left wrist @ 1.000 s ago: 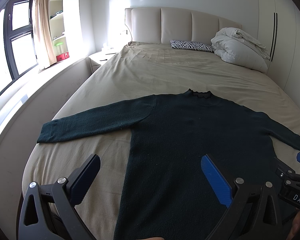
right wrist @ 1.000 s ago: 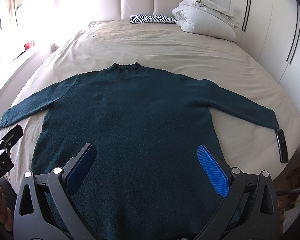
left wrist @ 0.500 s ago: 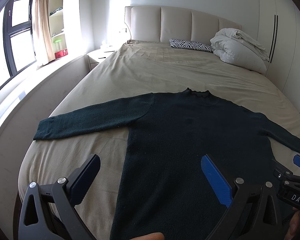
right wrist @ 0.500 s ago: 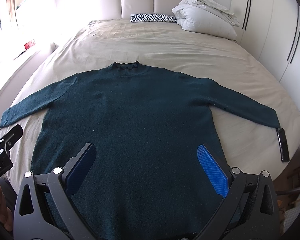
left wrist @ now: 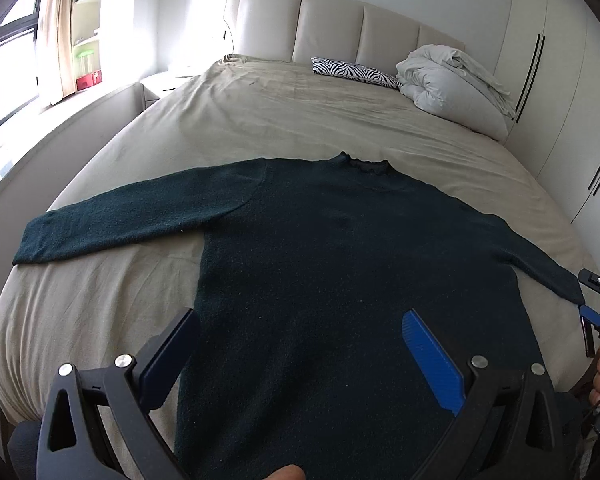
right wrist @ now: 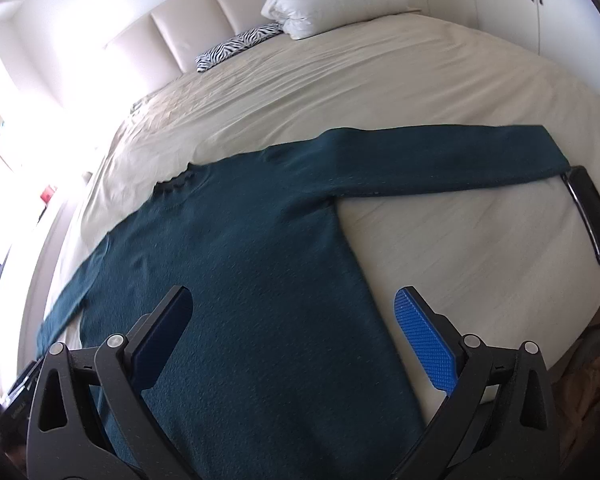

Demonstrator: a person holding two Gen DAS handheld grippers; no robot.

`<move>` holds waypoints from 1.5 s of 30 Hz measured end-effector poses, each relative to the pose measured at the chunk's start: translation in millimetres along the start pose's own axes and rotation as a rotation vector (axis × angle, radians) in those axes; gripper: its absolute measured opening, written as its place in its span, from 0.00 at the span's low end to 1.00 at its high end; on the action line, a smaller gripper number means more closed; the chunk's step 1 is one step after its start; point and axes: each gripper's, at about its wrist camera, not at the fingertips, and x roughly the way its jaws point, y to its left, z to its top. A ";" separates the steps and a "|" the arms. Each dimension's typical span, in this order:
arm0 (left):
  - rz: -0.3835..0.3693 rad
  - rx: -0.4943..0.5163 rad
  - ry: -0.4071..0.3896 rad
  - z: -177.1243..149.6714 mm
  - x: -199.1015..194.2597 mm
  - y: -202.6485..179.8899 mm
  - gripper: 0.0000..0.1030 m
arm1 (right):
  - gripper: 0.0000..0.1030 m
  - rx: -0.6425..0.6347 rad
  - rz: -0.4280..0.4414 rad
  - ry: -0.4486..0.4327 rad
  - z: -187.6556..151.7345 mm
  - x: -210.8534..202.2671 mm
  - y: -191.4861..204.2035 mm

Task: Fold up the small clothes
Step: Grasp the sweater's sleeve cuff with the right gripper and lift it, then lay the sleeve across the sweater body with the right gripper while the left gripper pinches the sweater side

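Observation:
A dark green long-sleeved sweater (left wrist: 340, 248) lies flat on the beige bed (left wrist: 260, 120), collar toward the headboard and both sleeves spread out. My left gripper (left wrist: 300, 332) hovers open above the sweater's lower body, nothing between its fingers. In the right wrist view the same sweater (right wrist: 252, 264) runs diagonally, its right sleeve (right wrist: 460, 160) stretched toward the bed's edge. My right gripper (right wrist: 292, 316) is open above the sweater's lower right side, one finger over the knit and the blue pad (right wrist: 424, 344) over bare sheet. The right gripper also shows at the left view's right edge (left wrist: 598, 316).
A black phone (right wrist: 590, 212) lies on the sheet just past the right cuff. A zebra-print pillow (left wrist: 356, 72) and a bundled white duvet (left wrist: 452, 84) sit by the headboard (left wrist: 340, 24). White wardrobe doors (left wrist: 560, 92) line the right; a window and ledge (left wrist: 40, 92) the left.
My right gripper swung to the right and tilted, so its view now centres on the right sleeve and the phone. The left gripper shifted slightly right. The sweater has not moved.

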 end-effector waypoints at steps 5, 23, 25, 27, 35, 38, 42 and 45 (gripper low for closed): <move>-0.159 -0.095 -0.005 9.8 19.1 -1.1 1.00 | 0.76 0.298 -0.018 -0.072 48.7 9.2 -141.6; -0.254 -0.161 0.206 20.4 97.2 -15.5 0.99 | 0.27 0.628 -0.103 -0.132 140.2 105.5 -337.0; -0.267 -0.159 0.204 22.0 100.3 -14.4 0.96 | 0.18 0.638 -0.128 -0.130 153.6 112.8 -329.7; -0.279 -0.168 0.212 24.6 105.9 -11.4 0.87 | 0.08 0.602 -0.164 -0.130 168.4 118.2 -319.4; -0.350 -0.241 0.209 37.3 121.7 2.9 0.83 | 0.06 0.079 -0.133 -0.129 209.2 127.8 -161.6; -0.387 -0.271 0.201 44.0 125.0 5.9 0.83 | 0.06 -0.170 -0.063 -0.088 201.5 150.2 -67.2; -0.440 -0.299 0.206 50.3 134.3 7.6 0.83 | 0.06 -0.361 0.039 -0.007 172.1 194.9 33.7; -0.482 -0.343 0.236 51.7 148.5 9.2 0.83 | 0.06 -0.426 0.088 0.071 139.2 229.7 83.7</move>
